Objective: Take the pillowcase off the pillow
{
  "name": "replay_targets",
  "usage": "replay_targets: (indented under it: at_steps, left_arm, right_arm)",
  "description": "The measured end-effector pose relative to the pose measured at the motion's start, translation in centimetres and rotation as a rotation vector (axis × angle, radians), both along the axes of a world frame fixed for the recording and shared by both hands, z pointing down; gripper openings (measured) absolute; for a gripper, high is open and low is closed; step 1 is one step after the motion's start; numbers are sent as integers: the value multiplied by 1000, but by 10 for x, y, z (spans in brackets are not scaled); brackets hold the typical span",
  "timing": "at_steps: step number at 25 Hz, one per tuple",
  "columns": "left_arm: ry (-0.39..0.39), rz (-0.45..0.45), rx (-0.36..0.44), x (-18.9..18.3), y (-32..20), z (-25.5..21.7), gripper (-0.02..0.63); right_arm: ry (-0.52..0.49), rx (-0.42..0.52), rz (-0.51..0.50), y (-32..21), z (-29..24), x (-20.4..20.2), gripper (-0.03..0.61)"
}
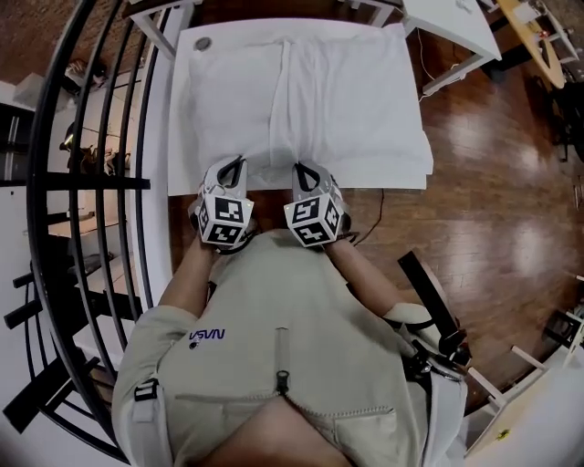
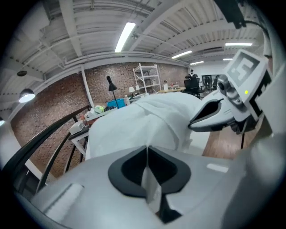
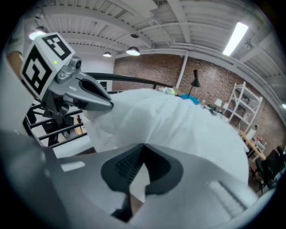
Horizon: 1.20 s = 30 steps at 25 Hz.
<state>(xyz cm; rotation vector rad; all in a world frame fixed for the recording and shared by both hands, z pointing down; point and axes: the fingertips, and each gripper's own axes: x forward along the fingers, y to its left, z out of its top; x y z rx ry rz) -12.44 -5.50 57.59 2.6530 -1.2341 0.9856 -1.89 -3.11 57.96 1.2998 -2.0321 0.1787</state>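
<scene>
A white pillow in its white pillowcase (image 1: 347, 100) lies flat on a white table (image 1: 178, 146), with a fold running down its middle. My left gripper (image 1: 235, 166) and right gripper (image 1: 306, 170) sit side by side at the pillow's near edge, either side of that fold. In the left gripper view the left gripper (image 2: 146, 154) has its jaws together with a strip of white cloth pinched between them. The right gripper (image 3: 142, 152) is likewise shut on a white flap of the pillowcase (image 3: 178, 125). Each gripper view shows the other gripper beside it.
A black curved railing (image 1: 82, 182) runs down the left side. Wooden floor (image 1: 493, 182) lies to the right, with another white table (image 1: 452, 23) at the top right. A small dark round object (image 1: 203, 43) sits on the table's far left corner.
</scene>
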Motion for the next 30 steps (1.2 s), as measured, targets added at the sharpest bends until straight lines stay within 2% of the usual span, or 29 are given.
replay_targets:
  at_steps: [2,7,11,16,20,23,26,30]
  left_arm:
    - [50,-10,41,-3,-10,-28,14]
    - [107,-30,112,-18,-40,-80,14]
    - [161,-76,56,-41,-47,-76,14]
    - [174,-123,-72,-45,-22,-18,14]
    - [149,-139,-134,-42,-2,13,14]
    - [163,-134,-111,-39,-5,11,17]
    - [202,-135,-72,-39,-10,0,48]
    - [217,-141,-41,-34,-7,-20,75]
  right_arm:
    - [-3,49,76,-1,-20,19,3]
    - [26,123,293,-9,-54,88,3]
    - [35,86,379,-13,-41,121,3]
    - [6,-70,390,0,9,119,3]
    - [-10,-132,379,10,31,118,5]
    - [-48,-143,363,8,35,115,5]
    - [-84,-149,334,6,31,114,11]
    - [-146,-145,303,6,20,116,60]
